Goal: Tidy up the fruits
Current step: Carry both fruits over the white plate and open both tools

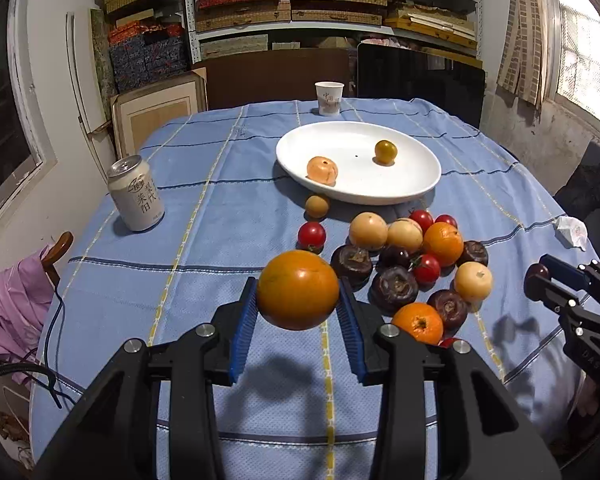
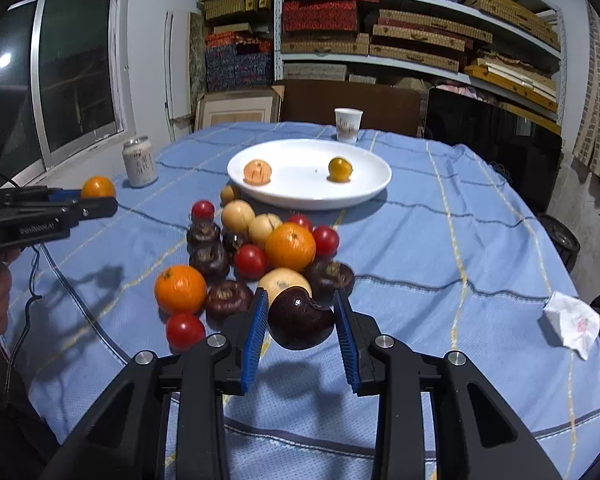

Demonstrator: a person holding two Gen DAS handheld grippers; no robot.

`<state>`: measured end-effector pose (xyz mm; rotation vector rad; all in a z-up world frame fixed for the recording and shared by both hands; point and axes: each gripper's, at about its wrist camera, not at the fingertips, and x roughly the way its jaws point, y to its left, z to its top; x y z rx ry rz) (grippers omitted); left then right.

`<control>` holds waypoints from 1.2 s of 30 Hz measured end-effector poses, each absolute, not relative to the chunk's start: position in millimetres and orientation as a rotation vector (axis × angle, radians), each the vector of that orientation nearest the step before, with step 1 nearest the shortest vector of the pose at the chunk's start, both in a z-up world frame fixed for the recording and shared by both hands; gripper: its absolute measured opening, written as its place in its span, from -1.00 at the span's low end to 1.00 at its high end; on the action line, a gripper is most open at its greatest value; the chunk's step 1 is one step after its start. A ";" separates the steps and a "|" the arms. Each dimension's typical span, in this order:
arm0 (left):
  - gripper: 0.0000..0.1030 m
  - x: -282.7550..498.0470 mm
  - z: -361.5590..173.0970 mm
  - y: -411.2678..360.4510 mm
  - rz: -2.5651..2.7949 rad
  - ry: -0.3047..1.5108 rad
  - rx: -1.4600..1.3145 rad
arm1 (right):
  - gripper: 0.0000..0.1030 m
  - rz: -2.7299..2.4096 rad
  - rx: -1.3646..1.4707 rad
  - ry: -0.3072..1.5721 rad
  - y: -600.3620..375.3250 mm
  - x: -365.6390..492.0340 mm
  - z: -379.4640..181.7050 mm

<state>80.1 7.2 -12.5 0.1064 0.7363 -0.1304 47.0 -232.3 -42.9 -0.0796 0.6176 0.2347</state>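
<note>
Short of white plate (image 1: 400, 196): left claw (image 1: 298, 300) pinching orange (image 1: 298, 290); right claw (image 2: 302, 320) pinching dark fruit (image 2: 298, 318); both lifted clear of bench (image 2: 440, 240), likely bound for plate.

A drink can (image 1: 136, 194) is stood upright on the blue checked tablecloth (image 1: 204, 240) at the left, a paper cup (image 1: 329, 98) is set at the far edge, a crumpled tissue (image 2: 572, 324) is laid at the right, and shelves of stacked boxes (image 2: 380, 28) are seen behind.
</note>
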 end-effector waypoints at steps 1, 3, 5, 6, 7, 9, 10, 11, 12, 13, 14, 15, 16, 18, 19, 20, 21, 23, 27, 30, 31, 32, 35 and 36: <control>-0.26 80.3 -11.2 6.1 -0.132 0.733 0.108 | -0.34 0.233 -0.082 0.611 -232.7 47.0 -40.4; -0.26 80.9 -7.6 3.2 -0.141 0.724 0.116 | -0.34 0.233 -0.084 0.605 -234.0 48.0 -35.9; -0.26 82.6 -3.3 -0.6 -0.149 0.714 0.121 | -0.34 0.228 -0.091 0.596 -235.8 50.6 -30.7; -0.26 83.6 -0.6 -2.0 -0.152 0.708 0.124 | -0.34 0.223 -0.093 0.590 -236.6 52.8 -27.6; -0.26 84.9 2.7 -3.4 -0.155 0.700 0.127 | -0.34 0.219 -0.092 0.584 -238.2 55.1 -24.2; -0.26 89.8 12.1 -5.7 -0.164 0.684 0.125 | -0.34 0.213 -0.084 0.569 -242.6 61.1 -14.6; -0.26 93.3 16.4 -6.3 -0.174 0.682 0.116 | -0.34 0.208 -0.085 0.560 -244.0 64.8 -9.8; -0.26 98.6 21.3 -7.0 -0.189 0.681 0.102 | -0.34 0.204 -0.088 0.552 -245.5 69.7 -5.2; -0.26 105.3 25.7 -8.7 -0.203 0.678 0.091 | -0.34 0.201 -0.095 0.541 -246.5 76.3 0.7; -0.26 111.1 28.4 -10.7 -0.210 0.675 0.087 | -0.34 0.200 -0.101 0.535 -246.6 83.1 4.8; -0.26 120.1 30.6 -12.7 -0.213 0.672 0.081 | -0.34 0.195 -0.108 0.532 -246.9 93.0 10.0; -0.26 130.3 31.7 -14.2 -0.218 0.678 0.068 | -0.34 0.192 -0.115 0.530 -247.1 101.3 14.2; -0.26 138.6 31.8 -16.0 -0.224 0.686 0.057 | -0.34 0.191 -0.121 0.526 -246.6 106.8 17.8; -0.26 157.4 32.4 -20.7 -0.235 0.703 0.044 | -0.34 0.192 -0.141 0.520 -245.7 122.2 25.5; -0.26 165.4 33.0 -23.7 -0.237 0.702 0.048 | -0.34 0.196 -0.149 0.516 -245.4 129.1 28.7; -0.26 174.5 34.7 -26.7 -0.237 0.697 0.056 | -0.34 0.201 -0.154 0.516 -245.1 136.3 30.7; -0.26 183.6 36.2 -29.2 -0.238 0.696 0.061 | -0.34 0.208 -0.155 0.522 -245.0 145.8 32.3; -0.26 208.8 39.0 -33.1 -0.248 0.713 0.053 | -0.34 0.224 -0.151 0.541 -244.1 163.8 32.1; -0.26 261.3 34.4 -38.9 -0.228 0.744 0.029 | -0.34 0.238 -0.158 0.610 -235.5 207.1 17.6; -0.26 300.8 17.9 -45.3 -0.222 0.796 0.008 | -0.34 0.240 -0.170 0.651 -227.6 232.5 2.1; -0.26 311.2 11.9 -47.2 -0.216 0.810 0.004 | -0.34 0.245 -0.172 0.664 -225.4 241.0 -2.9; -0.26 322.0 4.6 -49.4 -0.212 0.824 0.002 | -0.34 0.246 -0.173 0.673 -223.2 246.7 -7.1; -0.26 343.5 -13.8 -54.1 -0.206 0.854 -0.002 | -0.34 0.258 -0.176 0.702 -217.4 264.5 -19.0; -0.26 349.7 -19.3 -55.3 -0.204 0.862 -0.003 | -0.34 0.263 -0.176 0.708 -216.2 267.9 -21.8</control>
